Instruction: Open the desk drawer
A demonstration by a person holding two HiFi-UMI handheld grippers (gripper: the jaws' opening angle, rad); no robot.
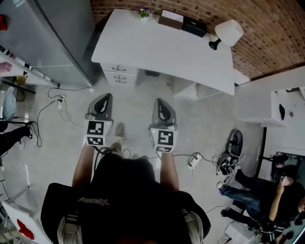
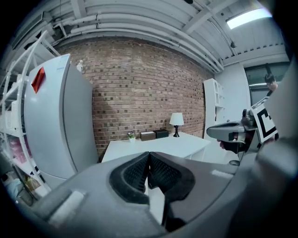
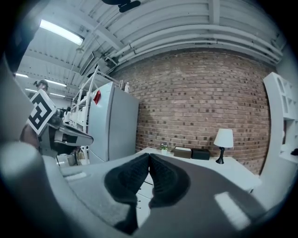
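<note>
A white desk stands ahead against a brick wall. Its drawer unit sits under the left end, with two drawer fronts shut, each with a small dark handle. My left gripper and right gripper hover side by side above the floor, short of the desk and touching nothing. In the left gripper view the left gripper is shut and empty, with the desk beyond it. In the right gripper view the right gripper is also shut and empty; the drawer fronts show just below its tips.
A grey fridge stands left of the desk. On the desk are a lamp, two boxes and a small plant. Cables and a power strip lie on the floor. A person sits at lower right near a white shelf.
</note>
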